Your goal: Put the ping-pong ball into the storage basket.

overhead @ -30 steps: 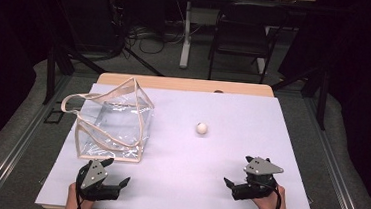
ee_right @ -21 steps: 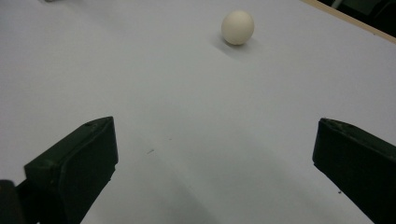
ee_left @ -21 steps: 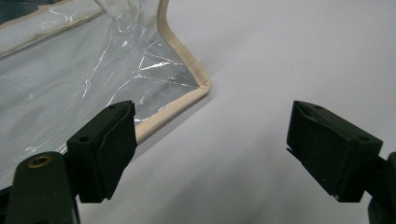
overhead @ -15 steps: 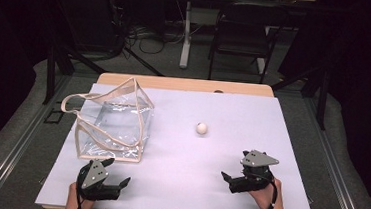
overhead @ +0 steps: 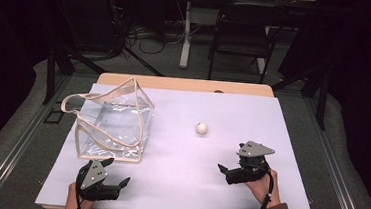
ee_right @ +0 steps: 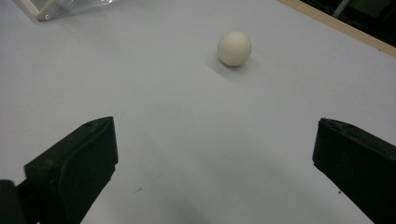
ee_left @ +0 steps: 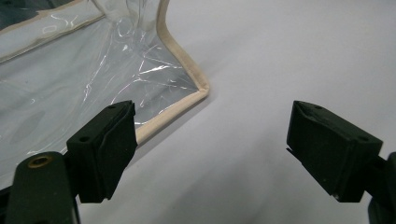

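A person's two hand-held grippers sit at the near edge of a pale lilac worktop (overhead: 177, 184), w/ a small cream-white ball (overhead: 201, 128) lying alone near the worktop's middle and a clear plastic tote bag w/ beige fabric trim and handles (overhead: 114, 121) standing on the left half, mouth up and open. The right gripper (overhead: 229, 172) is held low over the surface, angled toward the ball, jaws wide apart and holding nothing; in the right gripper view the ball (ee_right: 234, 48) lies ahead between the two jaw lines, well apart from both, so this reads as a lined-up approach for a pick. The left gripper (overhead: 117, 185) rests near the bag's front corner, jaws likewise spread and holding nothing; in the left gripper view the bag's trimmed bottom corner (ee_left: 198, 91) sits just beyond the left-hand jaw, not touched. Likely reason for that spot: ready to steady or open the bag while the other hand brings the ball over. The bag's walls are creased and slack, so it may sag if nudged. The ball is free to roll on the flat surface, so a centred close looks needed. No brand, label or writing can be read on bag, ball or grippers. Beyond the worktop: a dark chair (overhead: 241, 43) and floor cables (overhead: 144, 33).
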Tool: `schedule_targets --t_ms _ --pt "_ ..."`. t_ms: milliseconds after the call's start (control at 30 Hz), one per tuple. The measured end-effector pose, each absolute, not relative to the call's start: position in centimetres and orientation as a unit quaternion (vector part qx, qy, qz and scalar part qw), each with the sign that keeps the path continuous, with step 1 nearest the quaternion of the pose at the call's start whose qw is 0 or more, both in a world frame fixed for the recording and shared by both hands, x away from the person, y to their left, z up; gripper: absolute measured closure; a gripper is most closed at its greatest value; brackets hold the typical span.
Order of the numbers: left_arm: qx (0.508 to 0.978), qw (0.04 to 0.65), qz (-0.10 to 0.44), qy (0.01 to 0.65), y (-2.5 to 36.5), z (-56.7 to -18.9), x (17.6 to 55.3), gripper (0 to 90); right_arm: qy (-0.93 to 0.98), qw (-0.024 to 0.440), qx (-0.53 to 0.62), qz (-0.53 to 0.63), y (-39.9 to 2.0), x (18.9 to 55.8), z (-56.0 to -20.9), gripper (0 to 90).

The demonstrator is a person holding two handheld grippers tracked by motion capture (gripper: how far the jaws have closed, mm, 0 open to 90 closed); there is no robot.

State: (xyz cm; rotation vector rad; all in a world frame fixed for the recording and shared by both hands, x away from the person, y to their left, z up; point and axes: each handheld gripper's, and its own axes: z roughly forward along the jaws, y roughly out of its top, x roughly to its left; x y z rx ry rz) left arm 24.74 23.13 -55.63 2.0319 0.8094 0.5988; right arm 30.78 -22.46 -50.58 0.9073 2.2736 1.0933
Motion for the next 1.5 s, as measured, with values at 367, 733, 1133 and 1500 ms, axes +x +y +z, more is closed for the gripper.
schedule_targets --t_ms 367,733,1133,1500 --pt "0.811 0.424 0.239 0.324 23.1 -55.7 24.8 16.3 0.830 0.230 0.327 0.390 -21.9 32.2 -50.0 0.0" --pt "0.813 0.422 0.239 0.323 23.1 -55.7 24.8 16.3 0.832 0.220 0.332 0.387 -21.4 33.8 -50.0 0.0" --pt "0.813 0.422 0.238 0.323 23.1 -55.7 24.8 16.3 0.831 0.214 0.340 0.384 -20.9 35.8 -50.1 0.0" --pt "0.813 0.421 0.239 0.322 23.1 -55.7 24.8 16.3 0.835 0.211 0.343 0.376 -20.2 37.4 -50.2 0.0"
